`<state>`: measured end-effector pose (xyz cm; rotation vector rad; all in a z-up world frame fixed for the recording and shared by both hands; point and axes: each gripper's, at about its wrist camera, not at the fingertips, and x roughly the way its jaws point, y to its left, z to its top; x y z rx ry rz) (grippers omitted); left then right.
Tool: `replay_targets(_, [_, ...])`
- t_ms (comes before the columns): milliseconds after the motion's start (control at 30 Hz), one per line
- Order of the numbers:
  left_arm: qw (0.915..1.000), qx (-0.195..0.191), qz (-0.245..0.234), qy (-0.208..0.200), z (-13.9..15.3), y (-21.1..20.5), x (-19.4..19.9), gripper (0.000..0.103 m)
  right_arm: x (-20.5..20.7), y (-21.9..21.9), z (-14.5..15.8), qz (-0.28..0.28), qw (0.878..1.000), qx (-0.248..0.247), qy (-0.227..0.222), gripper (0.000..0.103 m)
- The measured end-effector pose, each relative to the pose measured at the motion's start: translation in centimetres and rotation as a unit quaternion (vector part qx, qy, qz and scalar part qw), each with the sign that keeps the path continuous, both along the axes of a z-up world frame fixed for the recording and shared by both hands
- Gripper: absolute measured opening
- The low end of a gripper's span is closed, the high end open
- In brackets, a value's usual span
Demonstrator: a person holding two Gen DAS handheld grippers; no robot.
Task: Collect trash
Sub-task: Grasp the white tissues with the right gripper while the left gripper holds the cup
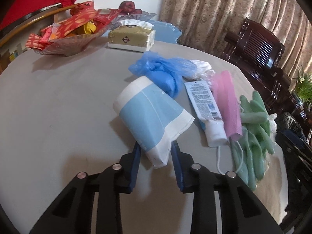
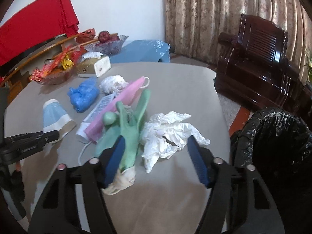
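Observation:
A flattened blue-and-white paper cup (image 1: 152, 117) lies on its side on the grey table (image 1: 58, 97). My left gripper (image 1: 155, 145) is shut on its crushed mouth, and its tip shows in the right wrist view (image 2: 50, 134) at the cup (image 2: 54, 115). A crumpled white tissue (image 2: 167, 134) lies between the wide-apart pads of my right gripper (image 2: 156, 138), which is open and not pressing it. Green rubber gloves (image 2: 128, 128) lie under its left pad. A white tube (image 1: 204, 107), a pink mask (image 1: 228, 101), a blue plastic wad (image 1: 161, 72) and a white wad (image 2: 113, 82) lie nearby.
A bin lined with a black bag (image 2: 276, 140) stands off the table's right edge. At the far side are a gold tissue box (image 1: 130, 37), a glass bowl of red sweets (image 1: 66, 37) and a fruit dish (image 2: 109, 42). A dark wooden chair (image 2: 257, 58) stands by the curtain.

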<state>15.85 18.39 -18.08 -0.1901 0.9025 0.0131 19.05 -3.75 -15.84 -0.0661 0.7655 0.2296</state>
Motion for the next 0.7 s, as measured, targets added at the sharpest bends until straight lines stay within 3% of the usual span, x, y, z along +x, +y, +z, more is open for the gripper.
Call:
replay_targets(33, [1.0000,0.000,-0.004,0.000,0.0,-0.2,-0.1,0.031,0.2,0.1,-0.4,0.002,1.000,0.000,0.008,0.049])
replay_targets(67, [1.0000,0.001,-0.008,0.000,0.1,-0.5,-0.1,0.031,0.6,0.1,-1.0,0.007,1.000,0.004,0.021,0.038])
replay_targets(100, [0.9999,0.001,-0.012,-0.001,0.1,-0.7,-0.2,0.031,0.8,0.1,-1.5,0.013,0.999,0.010,0.034,0.018])
replay_targets(133, [0.9999,0.001,-0.015,-0.001,0.1,-0.9,-0.3,0.031,0.9,0.2,-1.8,0.019,0.999,0.015,0.046,0.010])
replay_targets(333, [0.9993,-0.006,-0.035,-0.010,1.1,-2.0,-0.9,0.030,-1.4,-0.4,0.3,0.047,0.998,0.050,0.010,0.007])
replay_targets(700, [0.9960,-0.016,-0.073,-0.048,4.8,-4.4,-3.1,0.030,-4.6,-2.5,5.6,0.048,0.996,0.052,-0.047,0.007])
